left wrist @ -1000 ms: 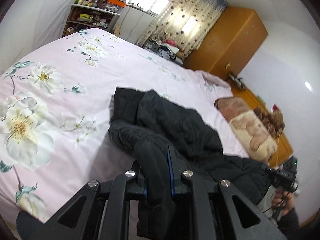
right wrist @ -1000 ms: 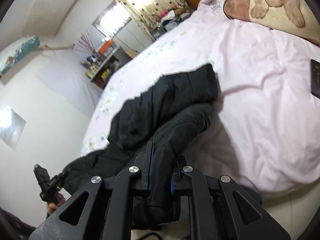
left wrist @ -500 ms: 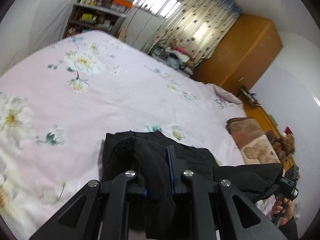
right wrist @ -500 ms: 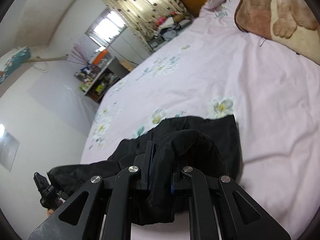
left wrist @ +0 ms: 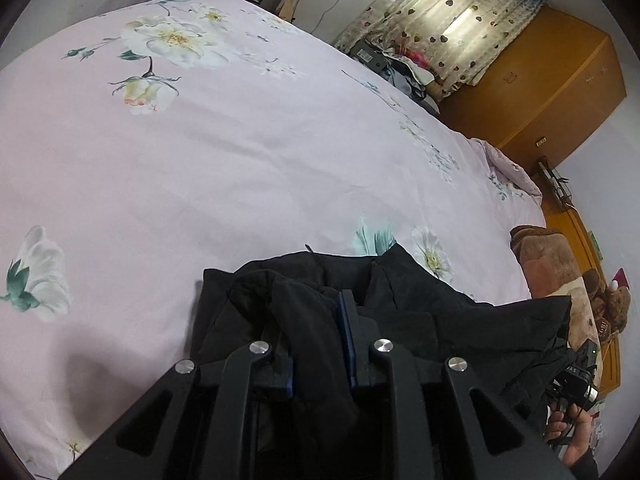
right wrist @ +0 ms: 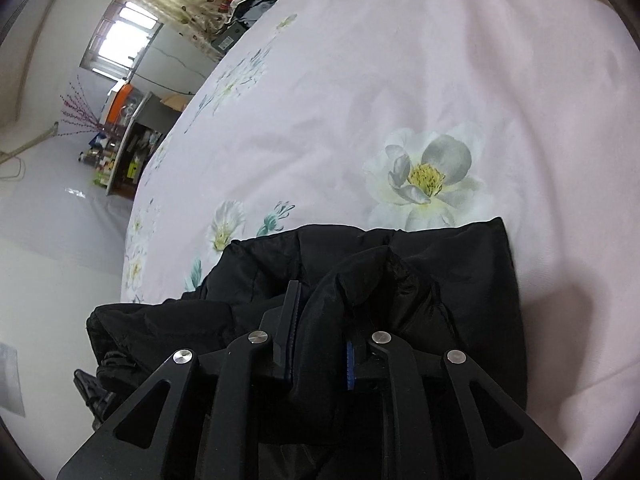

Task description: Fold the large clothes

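- A black padded jacket (left wrist: 400, 320) lies bunched on a pink floral bed (left wrist: 200, 160), one fold apparently laid over.
- The left gripper (left wrist: 318, 340) and right gripper (right wrist: 320, 332) are both opening, fabric between their jaws.
- Flattening and further folds seem left.

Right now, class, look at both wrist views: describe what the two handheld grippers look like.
Each gripper, left gripper and right gripper, is matte black with angular linkage arms, triangular cut-outs and round silver pivot pins. The fingers carry thin blue pads on their inner faces. In the left wrist view, the other unit's black handle shows a small green light and a black cable.
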Motion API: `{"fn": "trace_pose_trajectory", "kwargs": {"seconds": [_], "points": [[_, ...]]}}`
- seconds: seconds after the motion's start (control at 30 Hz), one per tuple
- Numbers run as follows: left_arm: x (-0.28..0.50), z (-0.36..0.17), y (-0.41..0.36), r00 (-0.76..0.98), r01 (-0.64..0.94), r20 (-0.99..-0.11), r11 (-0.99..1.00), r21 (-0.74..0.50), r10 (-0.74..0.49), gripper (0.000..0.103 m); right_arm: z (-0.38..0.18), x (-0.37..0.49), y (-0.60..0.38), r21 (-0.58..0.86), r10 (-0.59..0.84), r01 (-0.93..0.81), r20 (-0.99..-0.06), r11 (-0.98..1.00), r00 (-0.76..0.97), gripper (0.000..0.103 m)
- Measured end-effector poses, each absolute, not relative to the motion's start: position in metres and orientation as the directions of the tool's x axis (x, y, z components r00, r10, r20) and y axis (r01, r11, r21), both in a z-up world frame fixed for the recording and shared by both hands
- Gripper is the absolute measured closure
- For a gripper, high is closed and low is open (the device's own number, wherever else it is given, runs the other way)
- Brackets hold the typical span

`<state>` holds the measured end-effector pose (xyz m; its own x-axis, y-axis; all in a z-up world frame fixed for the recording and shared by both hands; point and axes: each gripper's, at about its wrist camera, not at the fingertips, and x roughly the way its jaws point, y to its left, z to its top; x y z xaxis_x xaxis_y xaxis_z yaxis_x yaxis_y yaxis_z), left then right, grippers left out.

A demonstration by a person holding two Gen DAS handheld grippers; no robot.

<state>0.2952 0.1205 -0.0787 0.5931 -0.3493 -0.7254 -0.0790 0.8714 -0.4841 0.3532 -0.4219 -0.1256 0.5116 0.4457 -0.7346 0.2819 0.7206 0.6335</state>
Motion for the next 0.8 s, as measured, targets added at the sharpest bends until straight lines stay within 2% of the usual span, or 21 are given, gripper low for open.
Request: {"fn": "trace_pose_trajectory", "kwargs": {"seconds": [0.07, 0.13, 0.17, 0.2, 0.27, 0.33, 0.57, 0.7, 0.8], "points": [[0.295, -0.071, 0.122, 0.585, -0.065, -0.722, 0.866, -0.496, -0.37, 0.081, -0.12, 0.35, -0.425, 0.643, 0.456, 0.279, -0.728, 0.714, 0.512, 0.082], [0.291, -0.062, 0.126, 0.579, -0.057, -0.713, 0.853, -0.519, -0.396, 0.075, -0.104, 0.343, -0.429, 0.666, 0.474, 0.248, -0.7, 0.704, 0.534, 0.072], [0.29, -0.056, 0.13, 0.583, -0.053, -0.7, 0.841, -0.538, -0.412, 0.072, -0.094, 0.339, -0.43, 0.686, 0.491, 0.224, -0.675, 0.692, 0.551, 0.061], [0.287, -0.05, 0.134, 0.589, -0.047, -0.685, 0.828, -0.559, -0.429, 0.065, -0.085, 0.335, -0.432, 0.708, 0.508, 0.2, -0.648, 0.678, 0.568, 0.044], [0.281, -0.034, 0.14, 0.609, -0.032, -0.65, 0.804, -0.594, -0.456, 0.056, -0.065, 0.325, -0.438, 0.743, 0.529, 0.159, -0.594, 0.651, 0.606, 0.036], [0.279, -0.022, 0.143, 0.62, -0.029, -0.63, 0.788, -0.615, -0.468, 0.051, -0.044, 0.315, -0.444, 0.741, 0.503, 0.128, -0.561, 0.659, 0.658, 0.036], [0.273, -0.001, 0.141, 0.656, -0.002, -0.591, 0.783, -0.622, -0.469, 0.042, -0.008, 0.295, -0.425, 0.631, 0.398, 0.047, -0.543, 0.774, 0.739, 0.036], [0.273, 0.001, 0.142, 0.676, -0.008, -0.581, 0.783, -0.621, -0.454, 0.034, -0.017, 0.292, -0.402, 0.531, 0.362, 0.021, -0.605, 0.847, 0.709, 0.036], [0.269, 0.007, 0.145, 0.717, -0.002, -0.547, 0.785, -0.62, -0.431, 0.025, -0.033, 0.291, -0.384, 0.468, 0.347, -0.004, -0.649, 0.884, 0.677, 0.036]]}}
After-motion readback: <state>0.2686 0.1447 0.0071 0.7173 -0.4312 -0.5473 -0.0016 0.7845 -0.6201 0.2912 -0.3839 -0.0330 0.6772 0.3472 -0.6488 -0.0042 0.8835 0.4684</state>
